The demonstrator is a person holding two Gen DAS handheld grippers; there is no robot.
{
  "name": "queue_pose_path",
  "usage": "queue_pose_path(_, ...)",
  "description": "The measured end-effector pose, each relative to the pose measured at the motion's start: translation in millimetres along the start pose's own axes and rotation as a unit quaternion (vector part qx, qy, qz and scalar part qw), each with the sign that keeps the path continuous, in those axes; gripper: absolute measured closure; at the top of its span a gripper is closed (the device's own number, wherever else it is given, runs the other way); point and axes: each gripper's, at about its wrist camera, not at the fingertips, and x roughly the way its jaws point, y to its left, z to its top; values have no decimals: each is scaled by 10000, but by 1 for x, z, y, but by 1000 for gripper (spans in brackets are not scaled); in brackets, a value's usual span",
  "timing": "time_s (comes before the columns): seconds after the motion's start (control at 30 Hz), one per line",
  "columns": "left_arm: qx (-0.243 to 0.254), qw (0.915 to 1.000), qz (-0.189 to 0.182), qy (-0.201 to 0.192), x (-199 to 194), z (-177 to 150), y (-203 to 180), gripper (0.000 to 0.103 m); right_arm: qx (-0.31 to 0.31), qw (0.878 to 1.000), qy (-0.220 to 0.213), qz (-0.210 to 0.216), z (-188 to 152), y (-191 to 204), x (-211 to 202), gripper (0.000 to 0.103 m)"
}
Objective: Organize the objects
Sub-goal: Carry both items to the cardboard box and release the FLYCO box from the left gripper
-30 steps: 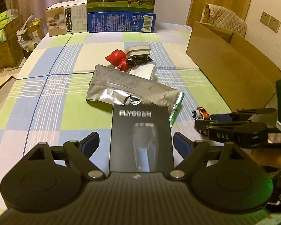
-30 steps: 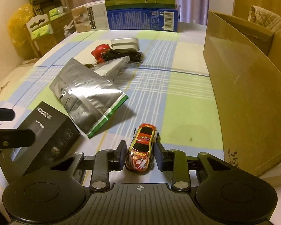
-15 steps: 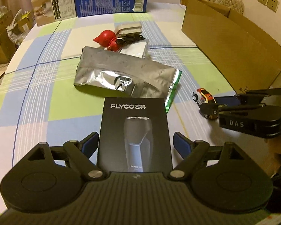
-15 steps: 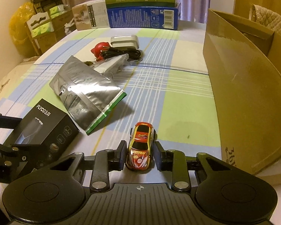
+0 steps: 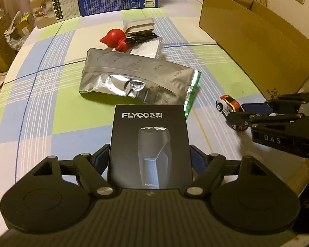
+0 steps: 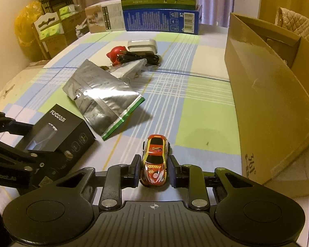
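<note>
A black FLYCO shaver box [image 5: 150,135] lies flat on the checked tablecloth, between the fingers of my left gripper [image 5: 150,156]. Its jaws are closing; the blue pads stand close beside the box's long sides, and the box's top edge hides whether they touch. In the right wrist view the same gripper [image 6: 20,140] straddles the box [image 6: 66,131]. A small red and yellow toy car [image 6: 154,160] stands between the pads of my right gripper [image 6: 154,170], whose jaws are closing with a thin gap still showing on each side. The left wrist view shows the car [image 5: 228,103] at that gripper [image 5: 243,113].
A silver foil bag [image 5: 134,78] lies just beyond the shaver box. Behind it sit a red toy [image 5: 113,39], a black cable [image 5: 142,36] and a white charger [image 5: 139,23]. An open cardboard box [image 6: 267,103] stands along the right. Milk cartons [image 6: 158,6] line the far edge.
The left gripper has tipped down and sunk over the shaver box, and its pads have come in to the box's sides. The right gripper's pads have narrowed around the toy car.
</note>
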Motion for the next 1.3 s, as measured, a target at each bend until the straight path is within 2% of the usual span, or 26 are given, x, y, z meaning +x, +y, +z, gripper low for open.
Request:
queue_pose_path(0.3, -165, 9998, 9, -113, -15, -1, -3, 28, 148, 9998, -163, -28, -2, 0, -27, 79)
queue_pose_path(0.83, -346, 9972, -66, -660, -71, 31, -29, 27, 234, 9965, -759, -261, 18, -5, -102, 79)
queue_pose_path(1.3, -33, 9932, -463, -1069, -105, 64, -85, 27, 492, 9891, -1163, -761, 36, -57, -162, 79)
